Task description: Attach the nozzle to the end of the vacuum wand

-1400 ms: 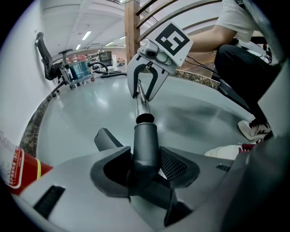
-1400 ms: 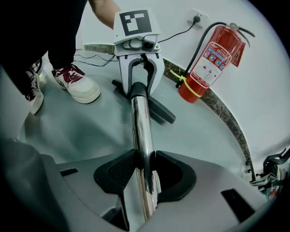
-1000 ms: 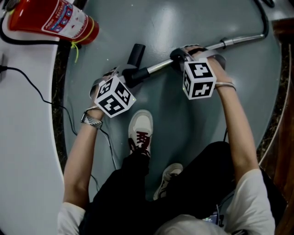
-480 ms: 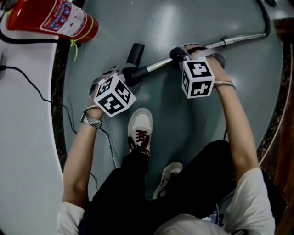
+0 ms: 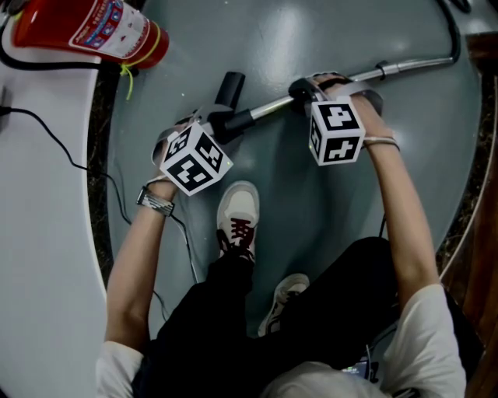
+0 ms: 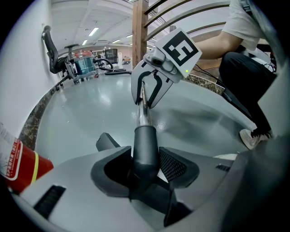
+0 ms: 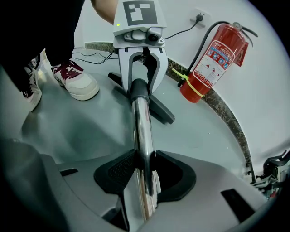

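Nozzle (image 6: 145, 138) between left gripper (image 6: 145, 154) jaws

floor (image 5: 311, 47): grey, glossy | wall (image 7: 181, 13): white, curved | dark stone strip (image 5: 97, 132) at base | red extinguisher (image 5: 85, 27)

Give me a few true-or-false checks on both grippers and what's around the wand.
1. The jaws of the right gripper are closed on the chrome wand. True.
2. The jaws of the left gripper are empty. False: they clamp the dark neck of the nozzle.
3. The fire extinguisher is green. False: it is red.
4. The left gripper sits nearer the nozzle end of the wand than the right gripper. True.
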{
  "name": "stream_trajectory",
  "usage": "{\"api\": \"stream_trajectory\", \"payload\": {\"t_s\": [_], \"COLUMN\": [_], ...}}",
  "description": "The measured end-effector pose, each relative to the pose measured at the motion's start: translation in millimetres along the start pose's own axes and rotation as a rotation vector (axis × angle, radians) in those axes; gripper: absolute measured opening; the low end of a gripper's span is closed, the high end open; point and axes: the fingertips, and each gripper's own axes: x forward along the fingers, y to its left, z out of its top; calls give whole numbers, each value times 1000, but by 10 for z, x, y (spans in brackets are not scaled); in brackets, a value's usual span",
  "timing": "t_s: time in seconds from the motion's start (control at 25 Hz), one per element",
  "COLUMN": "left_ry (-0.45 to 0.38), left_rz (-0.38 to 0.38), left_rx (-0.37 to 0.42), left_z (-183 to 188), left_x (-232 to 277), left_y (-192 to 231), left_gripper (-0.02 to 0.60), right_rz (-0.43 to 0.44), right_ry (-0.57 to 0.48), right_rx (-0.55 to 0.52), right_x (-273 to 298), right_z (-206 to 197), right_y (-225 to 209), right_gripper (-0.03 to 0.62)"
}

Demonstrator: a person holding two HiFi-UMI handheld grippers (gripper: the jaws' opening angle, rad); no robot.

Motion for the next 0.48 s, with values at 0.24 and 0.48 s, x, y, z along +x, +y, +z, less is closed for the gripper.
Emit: {"api": "stream_trajectory", "payload": {"t_s": [0.24,0.48], "left_ry": [-24,-17], "left_rz": [-3,-9], "left_rx": [-84,-93], "left_z": [62,92], "left_x": [-44,-81], "left_y": [31,39], "left_gripper": [192,192], "right_rz": [-22,-36], "right_ry": [-1,18], "right_rx": [-3,-31], "right_x": [-39,-37], "right_z": [17,20], "right_y": [-44,-36], "right_gripper": [150,147]}}
